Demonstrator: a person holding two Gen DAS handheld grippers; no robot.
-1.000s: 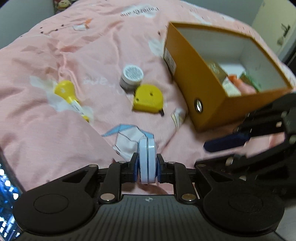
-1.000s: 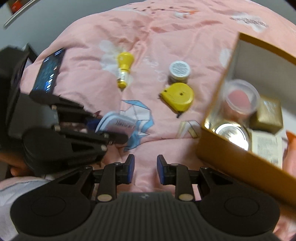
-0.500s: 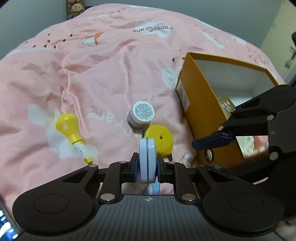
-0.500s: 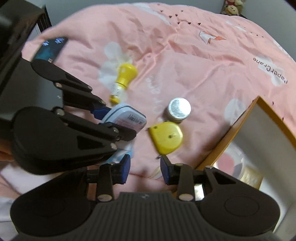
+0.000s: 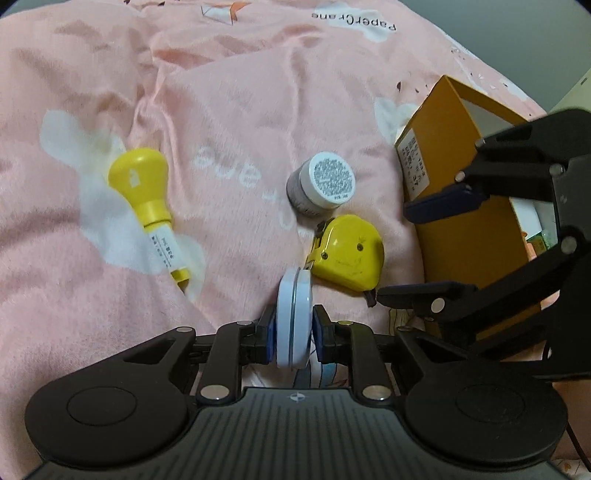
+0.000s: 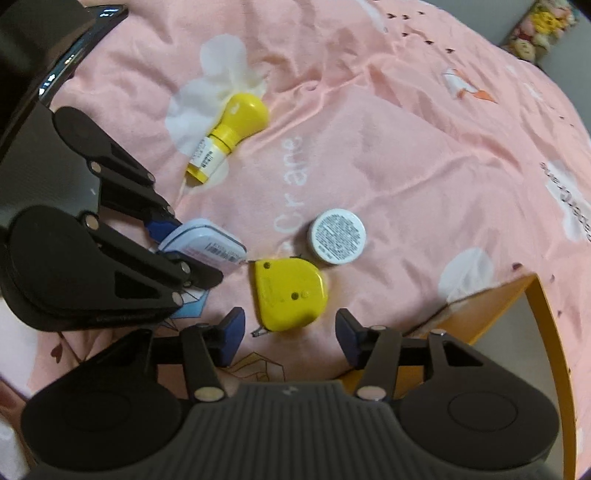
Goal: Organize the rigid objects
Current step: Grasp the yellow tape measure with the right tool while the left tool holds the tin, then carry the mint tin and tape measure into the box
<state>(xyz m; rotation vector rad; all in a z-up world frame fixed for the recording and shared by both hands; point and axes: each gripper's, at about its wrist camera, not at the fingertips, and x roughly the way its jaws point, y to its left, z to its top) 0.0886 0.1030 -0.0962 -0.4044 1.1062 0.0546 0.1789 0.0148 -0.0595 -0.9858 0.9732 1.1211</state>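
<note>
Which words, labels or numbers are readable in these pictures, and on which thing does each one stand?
"PaperCrane", upside down, printed on the pink bedsheet.
"Crane", turned sideways, on the same sheet beside the small jar.
Jar lid: dense print, too small to read.
Yellow bottle: label too blurred to read.
Orange box: white sticker, unreadable.
Blue tin in the left gripper: barcode, digits unreadable.
Yellow tape measure: no text visible.

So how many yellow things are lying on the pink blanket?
2. A yellow tape measure lies just ahead of the open right gripper, and a yellow bulb-shaped bottle lies farther off. The box might hide more.
</note>
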